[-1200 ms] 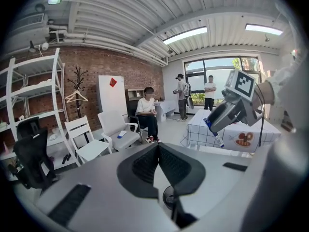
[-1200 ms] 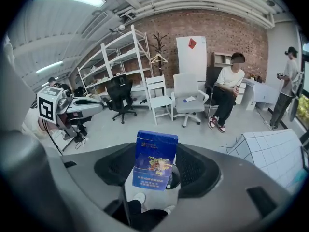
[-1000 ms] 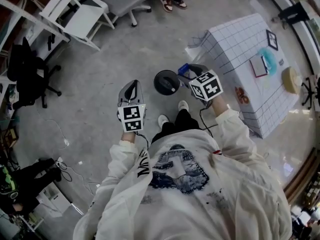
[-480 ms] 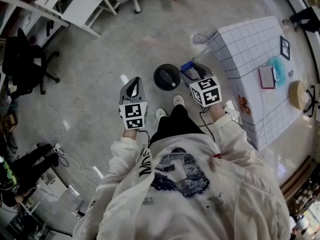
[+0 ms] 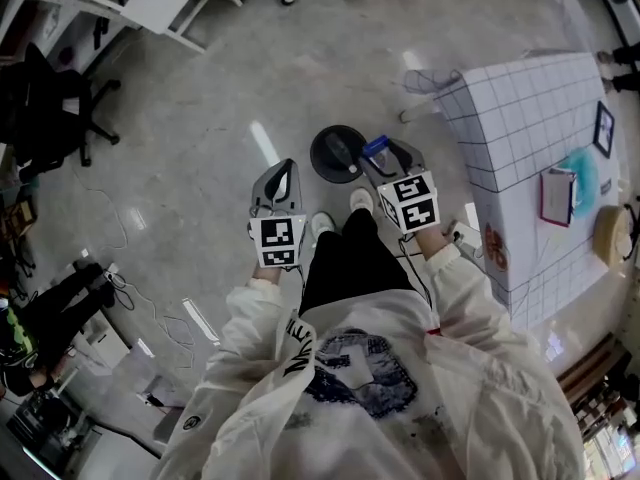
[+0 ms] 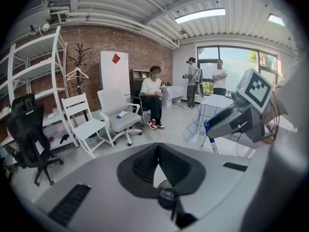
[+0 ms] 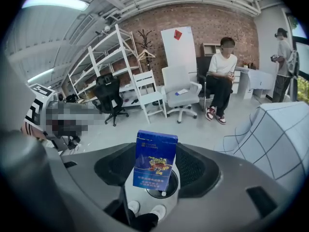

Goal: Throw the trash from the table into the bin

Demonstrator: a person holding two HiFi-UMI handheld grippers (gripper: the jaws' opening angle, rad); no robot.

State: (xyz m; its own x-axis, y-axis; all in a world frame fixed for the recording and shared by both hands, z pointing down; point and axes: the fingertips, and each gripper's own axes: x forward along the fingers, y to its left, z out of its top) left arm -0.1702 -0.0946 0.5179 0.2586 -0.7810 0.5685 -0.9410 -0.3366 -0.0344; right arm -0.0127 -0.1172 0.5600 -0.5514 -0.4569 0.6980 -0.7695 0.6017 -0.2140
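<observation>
A round black bin [image 5: 335, 153] stands on the floor just in front of my feet. My right gripper [image 5: 386, 154] is shut on a blue cigarette pack [image 5: 374, 146], which hangs at the bin's right rim. In the right gripper view the blue pack [image 7: 155, 161] stands upright between the pads of the right gripper [image 7: 155, 153], with the bin [image 7: 166, 191] showing under it. My left gripper [image 5: 283, 170] hangs left of the bin with nothing in it. In the left gripper view the tips of the left gripper [image 6: 157, 146] meet, and the bin [image 6: 166, 195] shows below them.
A table with a white gridded cloth [image 5: 520, 118] stands to the right and bears a red-edged booklet [image 5: 555, 196], a teal item [image 5: 583, 176] and a round beige thing [image 5: 610, 233]. White chairs [image 6: 89, 124], a black office chair [image 5: 50, 108], a seated person [image 6: 153, 98] and floor cables [image 5: 115, 298] surround the spot.
Both grippers have come down towards the floor and the bin. The blue pack has stayed in the right jaws. The left jaws have stayed together.
</observation>
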